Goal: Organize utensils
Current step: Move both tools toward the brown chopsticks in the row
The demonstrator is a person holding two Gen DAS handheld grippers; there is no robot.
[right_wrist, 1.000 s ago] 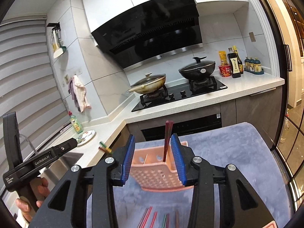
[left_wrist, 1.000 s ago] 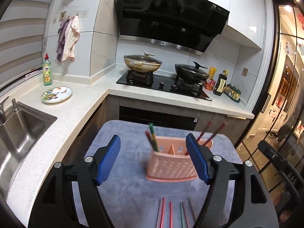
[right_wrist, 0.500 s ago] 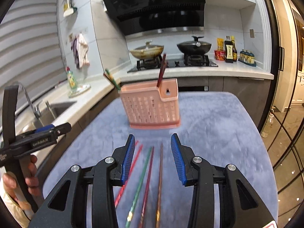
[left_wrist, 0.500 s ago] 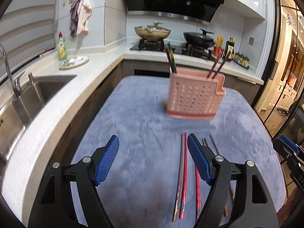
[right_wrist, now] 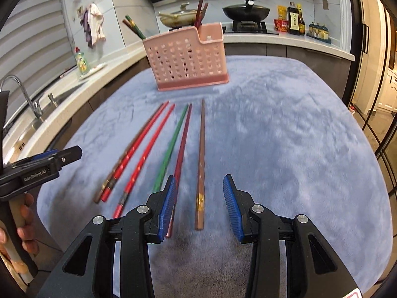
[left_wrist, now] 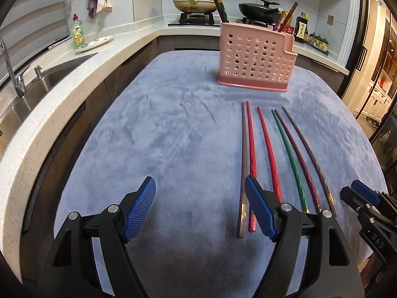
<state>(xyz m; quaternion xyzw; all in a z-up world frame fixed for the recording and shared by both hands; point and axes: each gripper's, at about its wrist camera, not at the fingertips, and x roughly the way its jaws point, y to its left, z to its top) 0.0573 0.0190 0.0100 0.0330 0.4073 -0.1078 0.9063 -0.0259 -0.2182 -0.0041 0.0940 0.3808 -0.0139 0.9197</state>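
A pink perforated utensil holder [left_wrist: 255, 59] stands at the far side of a blue-grey mat [left_wrist: 173, 129], with chopsticks upright in it; it also shows in the right wrist view [right_wrist: 187, 58]. Several loose chopsticks lie in a row on the mat: brown and red ones [left_wrist: 248, 154], a green one [left_wrist: 289, 159] and dark ones. My left gripper [left_wrist: 199, 208] is open and empty, low over the mat, left of the row. My right gripper [right_wrist: 198, 201] is open, low over the mat, with a brown chopstick [right_wrist: 201, 164] lying between its fingers.
A white counter with a steel sink [left_wrist: 29, 92] and tap runs along the left. A green soap bottle [left_wrist: 77, 32] and a plate stand behind the sink. A hob with two pans [left_wrist: 258, 10] and sauce bottles is behind the mat. Glass doors are on the right.
Both grippers have drawn back from the holder and dropped low over the mat's near side. The right gripper has opened wider, and the loose chopsticks now lie close in front.
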